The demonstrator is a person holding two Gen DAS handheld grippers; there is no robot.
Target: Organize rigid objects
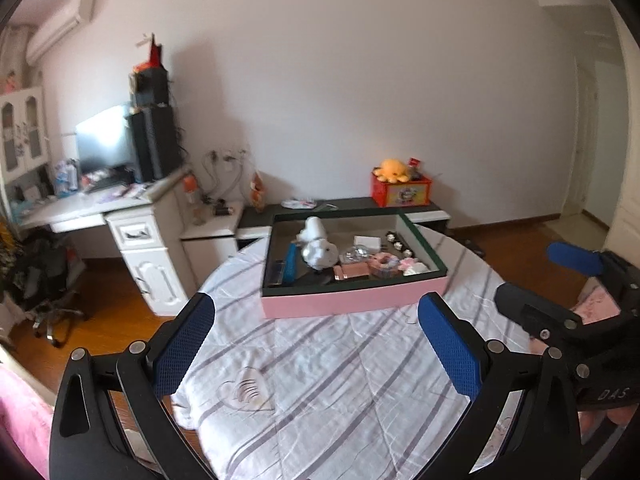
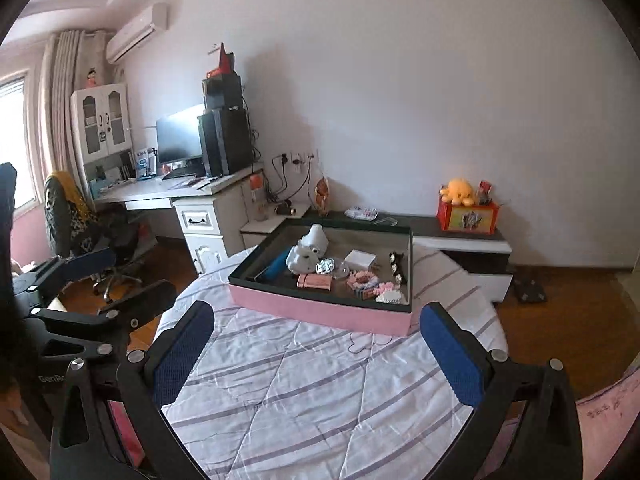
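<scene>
Hovering wide apart and empty — left gripper (image 1: 316, 344) and right gripper (image 2: 318, 350) — short of the pink tray (image 1: 352, 300).

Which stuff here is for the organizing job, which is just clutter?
Job: pink tray, blue tube, white figurine, pink case, small white box.
Background: orange plush, red box, monitor, office chair.

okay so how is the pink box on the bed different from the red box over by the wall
The pink box is wide, shallow and tray-like; the red box is smaller and closer to a cube. The pink box sits on the striped bedspread, near both grippers; the red box stands farther off on the low dark cabinet. The pink box holds many small items; the red box has an orange plush on top. Both are open-topped.
</scene>
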